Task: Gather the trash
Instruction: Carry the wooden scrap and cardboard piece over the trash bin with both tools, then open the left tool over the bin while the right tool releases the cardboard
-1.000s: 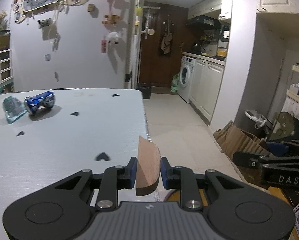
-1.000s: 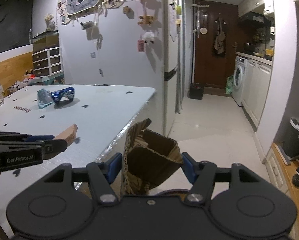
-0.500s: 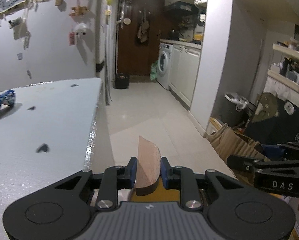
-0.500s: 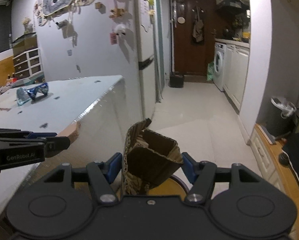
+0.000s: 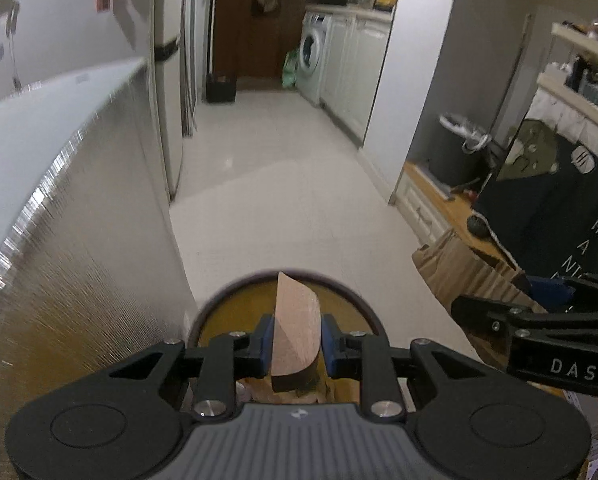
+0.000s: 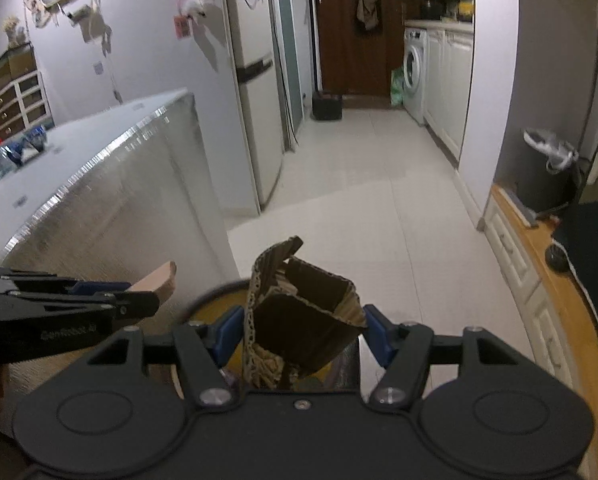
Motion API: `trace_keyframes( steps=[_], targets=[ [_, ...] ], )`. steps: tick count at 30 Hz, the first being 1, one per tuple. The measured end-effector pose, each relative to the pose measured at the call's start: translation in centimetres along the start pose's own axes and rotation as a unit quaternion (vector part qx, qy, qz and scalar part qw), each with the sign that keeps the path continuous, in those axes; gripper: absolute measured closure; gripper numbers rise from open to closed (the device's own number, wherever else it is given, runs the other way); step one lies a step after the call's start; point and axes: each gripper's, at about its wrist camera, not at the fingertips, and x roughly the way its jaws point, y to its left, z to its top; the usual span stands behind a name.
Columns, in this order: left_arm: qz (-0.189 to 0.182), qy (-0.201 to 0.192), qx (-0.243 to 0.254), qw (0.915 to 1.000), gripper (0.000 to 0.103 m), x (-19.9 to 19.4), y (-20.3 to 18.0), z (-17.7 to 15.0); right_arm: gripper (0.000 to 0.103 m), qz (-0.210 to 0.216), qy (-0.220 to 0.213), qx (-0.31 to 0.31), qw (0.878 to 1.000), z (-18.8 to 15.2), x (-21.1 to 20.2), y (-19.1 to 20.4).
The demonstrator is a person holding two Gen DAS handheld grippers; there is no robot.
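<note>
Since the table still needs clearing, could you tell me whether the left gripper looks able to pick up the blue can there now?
Probably not: the left gripper is shut on a wood piece over the bin, and the blue can lies far off on the table.

Dim kitchen corridor, white tiled floor point(image 5: 283, 184)

Left gripper point(image 5: 295, 340) clamped on pale brown wooden wedge-shaped scrap point(image 5: 295, 326), blue pads point(image 5: 265, 340) pressing both faces, scrap standing on edge. Directly below: round yellow-lined bin with dark rim point(image 5: 227, 300) on white tiled floor point(image 5: 291, 184). Silver foil-covered table side point(image 5: 79, 248) at left. Right gripper point(image 5: 539, 320) enters from right, crumpled brown corrugated cardboard point(image 5: 459, 268) between its blue pads. White washing machine point(image 5: 313, 56) far down corridor.
</note>
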Motion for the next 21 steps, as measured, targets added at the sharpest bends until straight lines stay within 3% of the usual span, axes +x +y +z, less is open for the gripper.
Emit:
trace_keyframes(
  steps=[11,21],
  targets=[
    [-0.009,0.086,-0.053,0.9948,0.077,8.1,1.7,-1.4,0.037,0.012,0.084,-0.005,0.996,-1.1,7.9,-0.8],
    [-0.003,0.150,-0.058,0.9870,0.077,13.5,2.3,-2.9,0.037,0.031,0.140,-0.020,0.989,-1.4,13.8,-0.9]
  ],
)
